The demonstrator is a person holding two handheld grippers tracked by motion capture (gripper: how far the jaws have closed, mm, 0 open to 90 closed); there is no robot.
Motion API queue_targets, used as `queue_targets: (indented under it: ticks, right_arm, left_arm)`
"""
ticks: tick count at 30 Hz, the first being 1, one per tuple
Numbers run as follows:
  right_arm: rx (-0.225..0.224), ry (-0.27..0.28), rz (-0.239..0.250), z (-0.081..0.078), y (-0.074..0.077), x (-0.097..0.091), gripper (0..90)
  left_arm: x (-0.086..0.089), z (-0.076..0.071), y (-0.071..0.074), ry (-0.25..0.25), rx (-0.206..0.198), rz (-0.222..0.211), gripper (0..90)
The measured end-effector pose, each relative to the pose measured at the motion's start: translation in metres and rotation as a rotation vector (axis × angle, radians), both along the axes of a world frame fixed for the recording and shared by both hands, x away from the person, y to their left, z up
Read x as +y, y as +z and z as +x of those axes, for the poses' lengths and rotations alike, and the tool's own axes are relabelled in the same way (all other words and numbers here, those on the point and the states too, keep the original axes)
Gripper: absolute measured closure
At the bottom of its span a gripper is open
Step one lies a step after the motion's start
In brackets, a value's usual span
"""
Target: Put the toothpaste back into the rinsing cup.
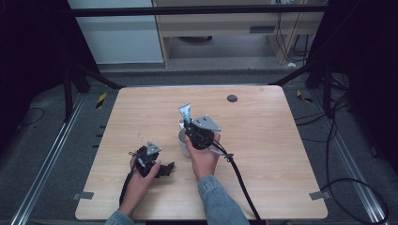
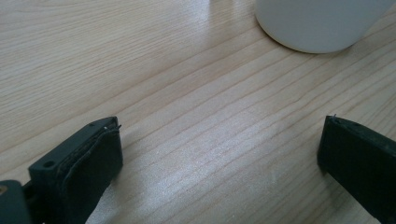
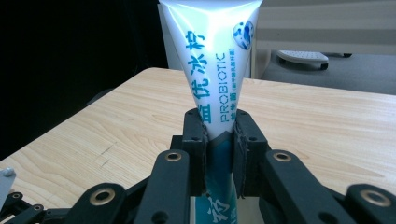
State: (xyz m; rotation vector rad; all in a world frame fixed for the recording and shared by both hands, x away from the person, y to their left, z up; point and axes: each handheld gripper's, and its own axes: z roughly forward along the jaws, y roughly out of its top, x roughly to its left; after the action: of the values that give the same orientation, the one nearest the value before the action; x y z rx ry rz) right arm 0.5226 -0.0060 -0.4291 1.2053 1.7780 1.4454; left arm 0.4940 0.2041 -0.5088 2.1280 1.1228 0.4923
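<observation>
At the middle of the wooden table (image 1: 263, 140), the right gripper (image 3: 219, 140) clamps its jaws on a white-and-teal toothpaste tube (image 3: 212, 70), held upright with its flat crimped end on top, just above a white cup (image 1: 183, 140). To the near left, the left gripper (image 2: 219, 154) rests low over bare wood, its jaws wide apart around nothing.

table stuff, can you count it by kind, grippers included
Tubes: 1, a white and teal toothpaste tube clamped upright in the right gripper
Cups: 1, a white cup on the table
Dark round spots on the tabletop: 1
Grippers: 2, the right gripper and the left gripper, whose jaws stand open
Total: 5
</observation>
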Motion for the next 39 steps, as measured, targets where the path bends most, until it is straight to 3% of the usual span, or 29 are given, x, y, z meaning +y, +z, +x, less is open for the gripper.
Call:
queue_targets:
  ticks: [26, 39]
  right_arm:
    - [0.037, 0.018, -0.003, 0.004, -0.0058, -0.0038, 75.7]
    - [0.052, 0.03, 0.004, 0.0059, -0.0046, -0.0062, 70.0]
  left_arm:
    - [0.0, 0.0002, -0.0001, -0.002, 0.0, -0.001, 0.0]
    - [0.0, 0.0003, -0.0001, -0.002, -0.001, -0.001, 0.0]
